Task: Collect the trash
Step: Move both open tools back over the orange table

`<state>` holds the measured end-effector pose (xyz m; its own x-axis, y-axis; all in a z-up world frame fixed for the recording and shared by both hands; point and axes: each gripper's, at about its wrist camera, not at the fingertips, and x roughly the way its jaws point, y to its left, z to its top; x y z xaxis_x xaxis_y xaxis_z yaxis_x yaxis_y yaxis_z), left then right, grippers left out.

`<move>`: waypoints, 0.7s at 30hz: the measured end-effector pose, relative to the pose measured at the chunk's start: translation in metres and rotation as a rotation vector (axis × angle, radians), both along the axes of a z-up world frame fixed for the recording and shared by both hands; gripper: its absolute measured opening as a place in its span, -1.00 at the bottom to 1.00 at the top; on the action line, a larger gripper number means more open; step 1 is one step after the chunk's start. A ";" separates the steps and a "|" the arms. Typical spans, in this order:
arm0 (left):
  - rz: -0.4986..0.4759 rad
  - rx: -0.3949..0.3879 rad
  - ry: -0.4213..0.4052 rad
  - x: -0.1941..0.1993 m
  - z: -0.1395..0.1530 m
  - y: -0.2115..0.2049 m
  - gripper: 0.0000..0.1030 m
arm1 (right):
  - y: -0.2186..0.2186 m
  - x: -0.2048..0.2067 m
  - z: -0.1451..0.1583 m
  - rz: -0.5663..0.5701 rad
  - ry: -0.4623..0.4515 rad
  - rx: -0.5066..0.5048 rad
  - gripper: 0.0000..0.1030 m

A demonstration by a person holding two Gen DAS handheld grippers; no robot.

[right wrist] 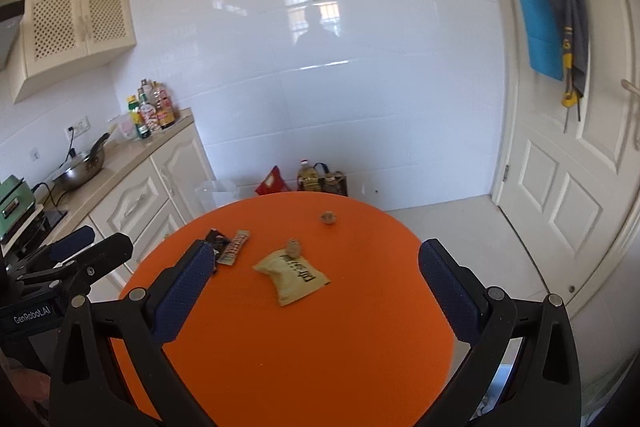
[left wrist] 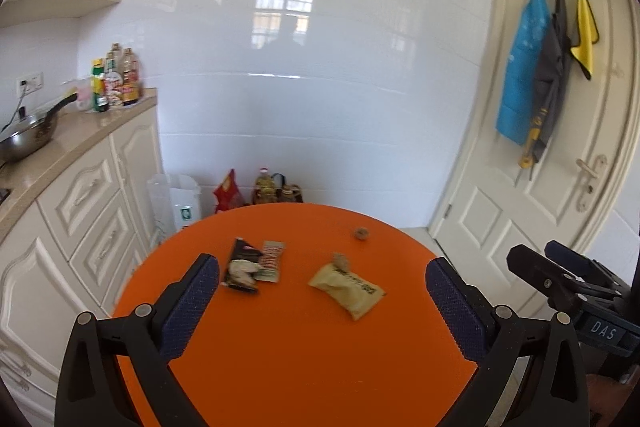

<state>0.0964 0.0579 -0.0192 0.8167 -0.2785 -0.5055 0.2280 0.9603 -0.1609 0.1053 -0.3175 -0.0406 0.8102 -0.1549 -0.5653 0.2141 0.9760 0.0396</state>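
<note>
dark wrapper (right wrist: pixel 216 241) half hidden, yellow packet (left wrist: pixel 347 290) print blurred

Both fisheye views look forward and slightly downward along their own tongs, from just above the near edge of the round orange worktop (left wrist: pixel 280 347), toward a white tiled wall (left wrist: pixel 320 107). The left wrist view sits further left: the right tongs (left wrist: pixel 560 279) intrude at its lower right. The right wrist view shows the left tongs (right wrist: pixel 80 251) at its lower left. Both share the worktop, wall, cream cabinets (right wrist: pixel 132 203) and white door (right wrist: pixel 560 187).
</note>
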 end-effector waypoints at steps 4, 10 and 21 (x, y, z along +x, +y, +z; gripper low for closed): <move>0.051 0.008 0.010 -0.015 -0.014 0.011 0.97 | 0.013 0.012 -0.005 0.029 0.020 -0.007 1.00; 0.081 0.021 0.067 -0.004 -0.032 -0.005 0.97 | 0.011 0.028 -0.016 0.048 0.052 -0.006 1.00; 0.119 0.057 0.171 0.113 -0.046 -0.038 0.97 | 0.005 0.099 -0.065 0.094 0.181 -0.009 0.99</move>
<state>0.2096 0.0201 -0.0656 0.7432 -0.1529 -0.6514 0.0869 0.9874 -0.1326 0.2046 -0.3122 -0.1054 0.7070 -0.0892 -0.7016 0.1252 0.9921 0.0001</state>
